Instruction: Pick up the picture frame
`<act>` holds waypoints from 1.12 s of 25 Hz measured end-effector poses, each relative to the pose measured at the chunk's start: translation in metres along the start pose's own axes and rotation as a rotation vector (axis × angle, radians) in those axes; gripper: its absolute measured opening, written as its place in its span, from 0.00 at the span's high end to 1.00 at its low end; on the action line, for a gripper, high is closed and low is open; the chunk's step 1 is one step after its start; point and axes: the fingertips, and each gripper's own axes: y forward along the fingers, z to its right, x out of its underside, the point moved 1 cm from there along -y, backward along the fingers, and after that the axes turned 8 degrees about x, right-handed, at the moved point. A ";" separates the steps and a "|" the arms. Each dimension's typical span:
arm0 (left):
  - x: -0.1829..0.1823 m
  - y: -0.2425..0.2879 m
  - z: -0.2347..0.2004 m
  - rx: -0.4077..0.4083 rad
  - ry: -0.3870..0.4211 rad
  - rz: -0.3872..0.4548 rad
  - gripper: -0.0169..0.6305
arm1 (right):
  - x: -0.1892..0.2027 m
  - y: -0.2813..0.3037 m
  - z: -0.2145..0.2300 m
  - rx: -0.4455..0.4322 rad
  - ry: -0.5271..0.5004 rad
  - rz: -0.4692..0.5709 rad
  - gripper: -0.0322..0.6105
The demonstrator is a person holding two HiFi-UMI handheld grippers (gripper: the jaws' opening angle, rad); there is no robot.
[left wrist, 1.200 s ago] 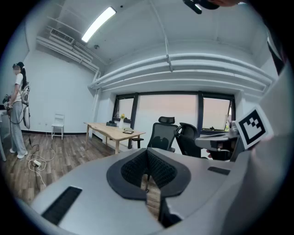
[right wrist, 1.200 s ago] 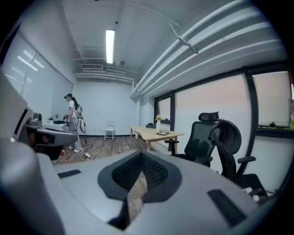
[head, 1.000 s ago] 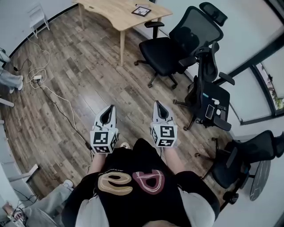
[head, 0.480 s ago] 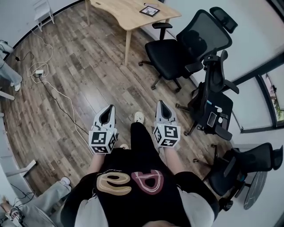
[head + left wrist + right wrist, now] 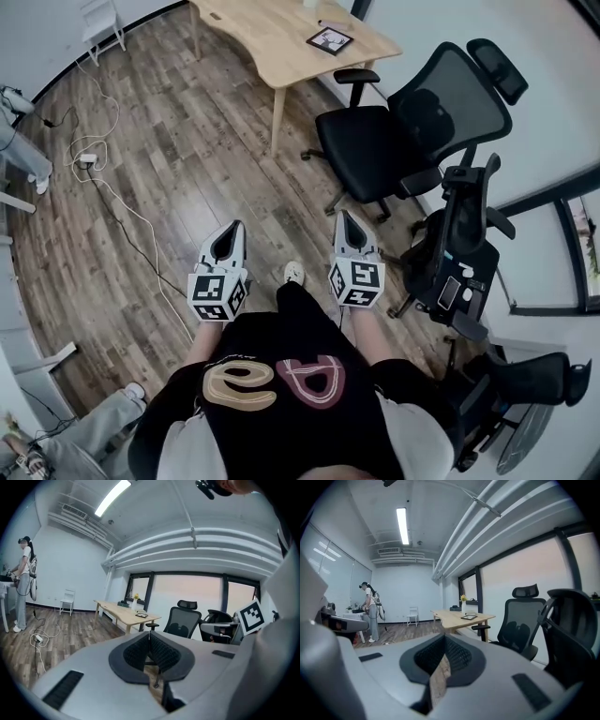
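The picture frame is small and dark-edged and lies flat near the right end of a light wooden desk at the top of the head view. It also shows far off as the frame and the frame in the two gripper views. My left gripper and right gripper are held side by side over the floor, well short of the desk. Both are shut with nothing between their jaws, which meet at the tips, as at the left gripper and the right gripper.
A black mesh office chair stands just right of the desk, with more chairs behind it along the window wall. A white cable and power strip trail over the wooden floor at left. Another person stands at a far table.
The desk, frame and chairs have slid down and nearer in the head view as I walk toward them. Both grippers keep their pose and stay shut.
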 end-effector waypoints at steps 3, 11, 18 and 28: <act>-0.013 0.036 -0.007 -0.005 -0.014 0.010 0.95 | -0.015 0.036 0.015 -0.005 -0.018 0.005 0.94; -0.027 0.127 -0.006 -0.013 -0.010 -0.002 0.95 | -0.031 0.110 0.070 -0.009 -0.010 -0.002 0.94; -0.028 0.197 -0.014 -0.089 -0.042 -0.047 0.95 | -0.031 0.170 0.101 -0.057 0.036 -0.029 0.94; -0.029 0.251 -0.005 -0.048 -0.044 -0.075 0.95 | -0.029 0.208 0.121 -0.085 0.041 -0.060 0.94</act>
